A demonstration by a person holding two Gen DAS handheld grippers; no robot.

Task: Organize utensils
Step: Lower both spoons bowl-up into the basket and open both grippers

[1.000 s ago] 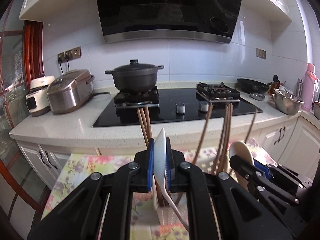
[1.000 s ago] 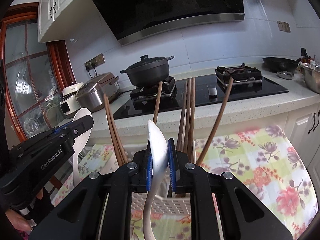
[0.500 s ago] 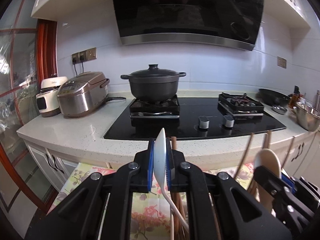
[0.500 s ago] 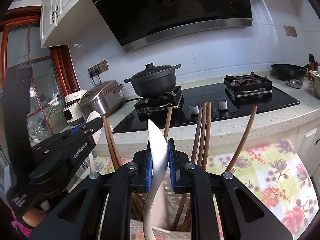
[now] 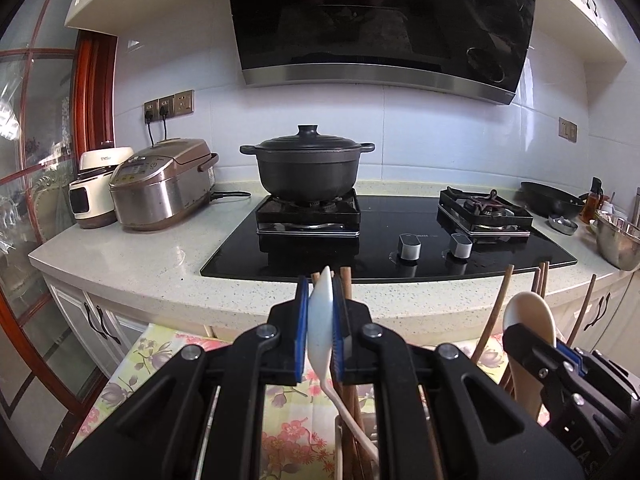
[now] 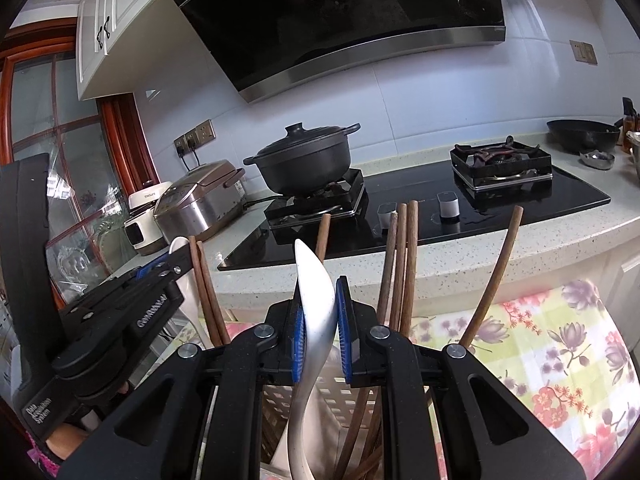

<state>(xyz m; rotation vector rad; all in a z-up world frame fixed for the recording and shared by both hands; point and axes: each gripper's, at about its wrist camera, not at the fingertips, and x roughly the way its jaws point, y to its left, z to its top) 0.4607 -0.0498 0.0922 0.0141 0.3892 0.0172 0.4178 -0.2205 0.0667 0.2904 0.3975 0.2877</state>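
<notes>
My left gripper (image 5: 320, 312) is shut on the bowl of a white spoon (image 5: 320, 336), whose handle slants down to the right. It hangs over a white perforated utensil holder (image 6: 280, 400) with several brown chopsticks (image 6: 400, 264) standing in it. My right gripper (image 6: 320, 308) is shut on a second pale spoon (image 6: 316, 320), whose handle curves down into the holder. In the left wrist view the right gripper (image 5: 532, 344) shows at the right with its cream spoon (image 5: 528, 316). In the right wrist view the left gripper (image 6: 160, 268) is at the left, close to two chopsticks.
The holder stands on a floral tablecloth (image 6: 560, 352) in front of a speckled counter (image 5: 140, 272). On the counter are a black hob with a lidded black pot (image 5: 308, 172), a rice cooker (image 5: 160, 188) and a steel bowl (image 5: 620, 244).
Both grippers have moved across and nearer the counter, each still with its spoon. In the left wrist view the chopsticks and right gripper have slid to the right; in the right wrist view the chopsticks look closer.
</notes>
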